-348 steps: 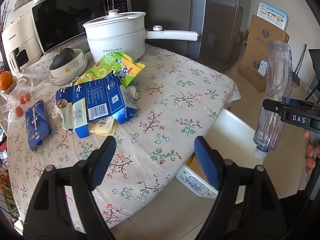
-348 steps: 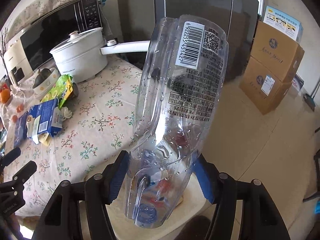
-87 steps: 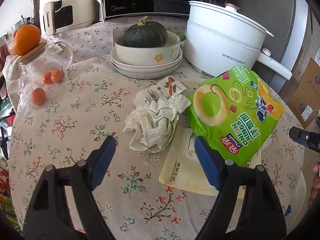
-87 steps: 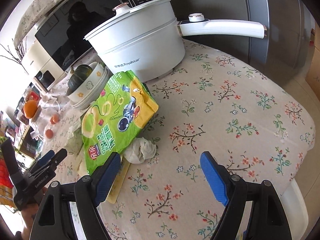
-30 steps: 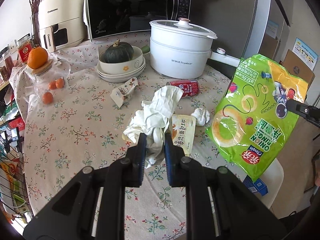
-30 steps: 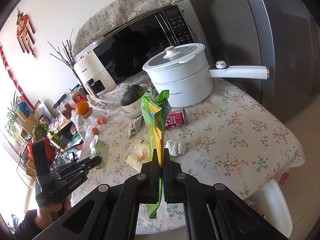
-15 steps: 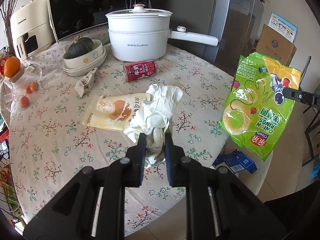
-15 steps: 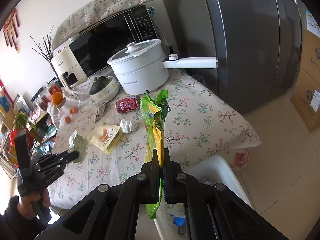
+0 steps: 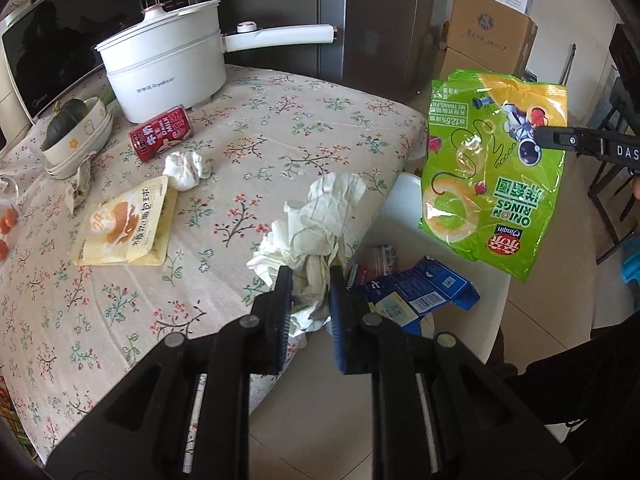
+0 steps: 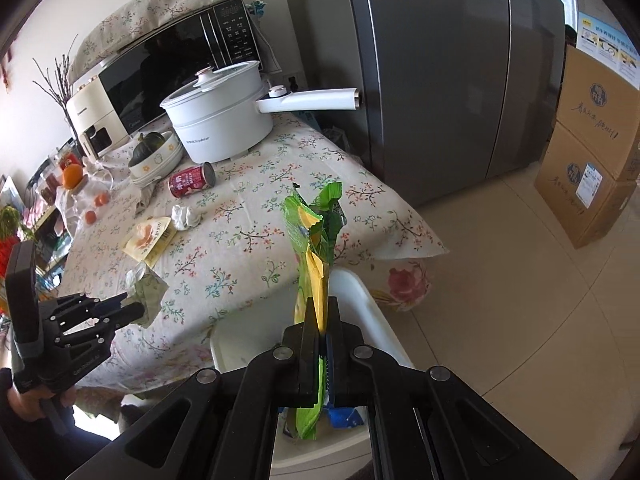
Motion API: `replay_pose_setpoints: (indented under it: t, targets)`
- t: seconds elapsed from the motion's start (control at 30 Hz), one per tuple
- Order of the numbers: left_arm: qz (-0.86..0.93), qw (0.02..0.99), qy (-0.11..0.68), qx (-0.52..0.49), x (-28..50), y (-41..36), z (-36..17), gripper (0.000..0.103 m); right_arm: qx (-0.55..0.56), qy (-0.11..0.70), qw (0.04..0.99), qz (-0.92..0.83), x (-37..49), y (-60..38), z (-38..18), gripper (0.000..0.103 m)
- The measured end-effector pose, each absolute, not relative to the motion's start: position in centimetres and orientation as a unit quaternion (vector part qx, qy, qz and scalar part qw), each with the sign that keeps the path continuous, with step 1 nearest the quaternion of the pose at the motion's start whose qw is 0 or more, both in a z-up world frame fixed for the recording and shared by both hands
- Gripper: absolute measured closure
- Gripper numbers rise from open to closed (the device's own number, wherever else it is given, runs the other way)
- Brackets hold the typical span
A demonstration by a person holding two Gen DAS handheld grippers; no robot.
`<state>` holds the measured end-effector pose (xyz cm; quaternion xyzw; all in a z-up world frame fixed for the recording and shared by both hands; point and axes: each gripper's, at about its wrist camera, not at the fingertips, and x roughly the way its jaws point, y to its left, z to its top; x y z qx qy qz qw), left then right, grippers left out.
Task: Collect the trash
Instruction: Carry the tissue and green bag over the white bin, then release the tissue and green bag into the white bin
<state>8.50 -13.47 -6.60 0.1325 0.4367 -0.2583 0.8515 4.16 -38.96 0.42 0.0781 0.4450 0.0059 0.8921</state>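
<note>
Through my left wrist camera, my left gripper is clenching a crumpled wad of white paper, with my blue pads pressing its lower folds, and I am holding it at the edge of the table, beside the white bin on the floor. A flattened blue carton is lying in the bin. My right gripper is reaching in from the right and gripping a green snack bag, which is hanging above the bin. On the flowered cloth a red can is lying on its side near the white pot, with a small paper ball and a yellow packet near it.

Through my right wrist camera, my right gripper is pinching the green snack bag tight, edge-on, and the bag is sticking up and down past my pads over the bin. My left gripper is showing at the left, grasping the paper wad over the table's near side.
</note>
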Motion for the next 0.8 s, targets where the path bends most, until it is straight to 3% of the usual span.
replay_pose_setpoints:
  t: [0.53, 0.63, 0.7, 0.8]
  targets:
    - [-0.323, 0.81, 0.456, 0.179, 6.9, -19.5, -10.3, 0.081, 0.073, 0.479, 0.875, -0.02, 3.7, -41.1, -1.8, 0.1]
    - [-0.321, 0.814, 0.448, 0.185, 6.8, -19.5, -10.2, 0.069, 0.073, 0.482, 0.873, -0.023, 3.8, -41.2, -1.9, 0.1]
    - [-0.31, 0.82, 0.442, 0.192, 6.7, -19.5, -10.0, 0.047, 0.072, 0.483, 0.872, -0.025, 3.8, -41.2, -2.0, 0.1]
    - [-0.294, 0.829, 0.437, 0.189, 6.9, -18.9, -9.5, 0.037, 0.07, 0.484, 0.872, -0.026, 3.9, -41.2, -2.1, 0.1]
